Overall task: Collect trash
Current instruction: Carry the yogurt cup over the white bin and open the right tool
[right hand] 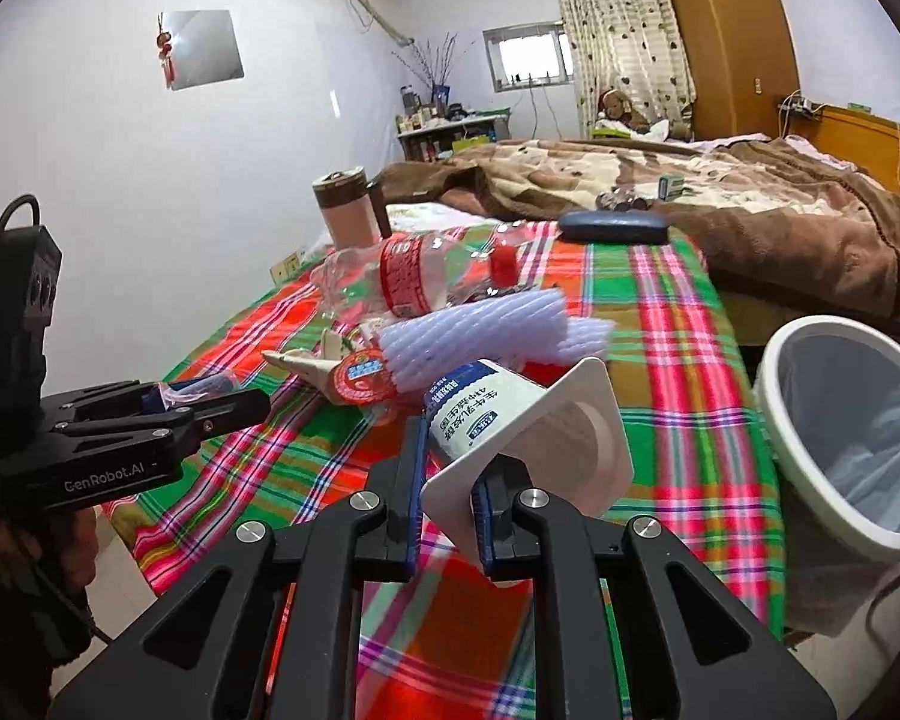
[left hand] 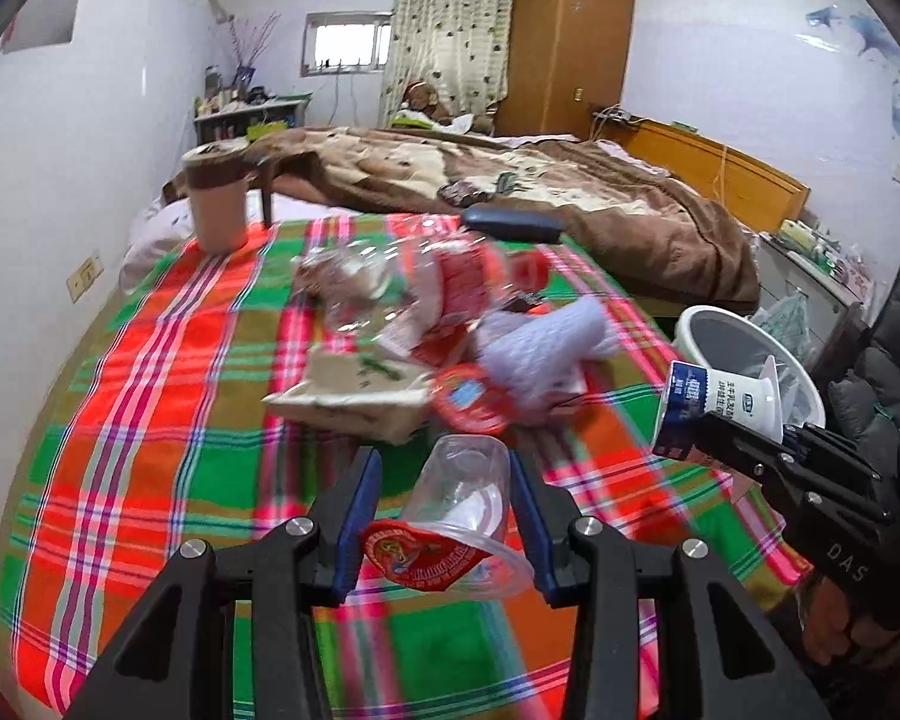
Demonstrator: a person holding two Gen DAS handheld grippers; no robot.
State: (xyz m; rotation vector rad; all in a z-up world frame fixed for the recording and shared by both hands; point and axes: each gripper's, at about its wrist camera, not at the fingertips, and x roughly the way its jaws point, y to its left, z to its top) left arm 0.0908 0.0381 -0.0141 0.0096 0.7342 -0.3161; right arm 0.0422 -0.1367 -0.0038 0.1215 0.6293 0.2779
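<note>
Both grippers are loaded, so you are mid-haul rather than starting or finishing. Your left gripper (left hand: 444, 516), at the bottom centre of the left wrist view, has its blue pads pressed against the sides of a clear plastic cup with a peeled red foil lid (left hand: 459, 510), lifted above the red-and-green plaid tablecloth (left hand: 150, 396). Your right gripper (right hand: 450, 498), bottom centre of the right wrist view, pinches the square rim of a white yogurt cup with a blue label (right hand: 510, 420). The white round bin lined with a grey bag (right hand: 858, 438) sits at the right edge of that view, just off the cloth's edge, and neither cup is over it yet; I judge that both still need dropping in. Whether anything already lies inside is hard to tell. Left in the middle of the cloth: a crushed clear bottle with a red label (right hand: 414, 282), white foam netting (right hand: 480, 330), a flattened cream carton (left hand: 354, 402) and a round red foil lid (left hand: 468, 402).
</note>
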